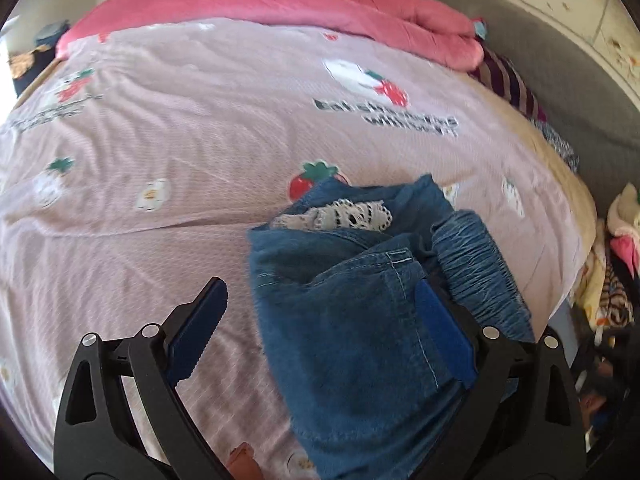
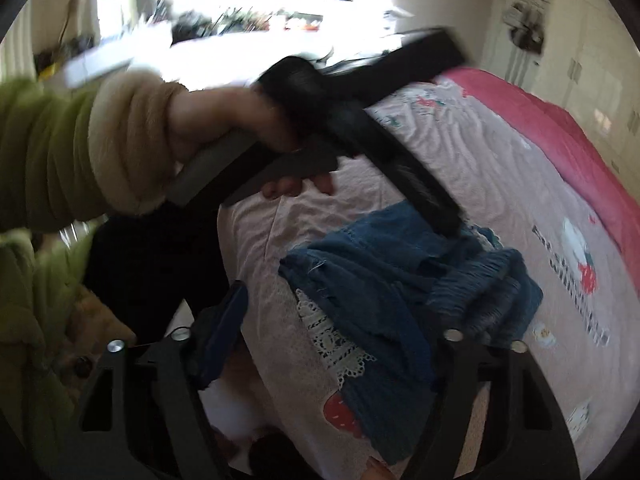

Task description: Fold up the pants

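Left tongs (image 1: 320, 332) are gaping wide over bunched denim pants (image 1: 360, 300) on the bed (image 1: 160, 120); right tongs (image 2: 340, 340), half-open, grip nothing. Likely mid-fold; next, regrasp the waistband at three o'clock.

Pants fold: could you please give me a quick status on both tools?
Left tool open, straddling the pants' edge, no grip. Right tool open over the pants, not clamped. Pants bunched on the bed, lace trim showing. Nothing blocking.

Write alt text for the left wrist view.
A bunched pair of blue denim pants with white lace trim lies on a pink strawberry-print bedsheet, between the open black left gripper's blue-padded fingers. A rolled pink quilt lies at the far edge.
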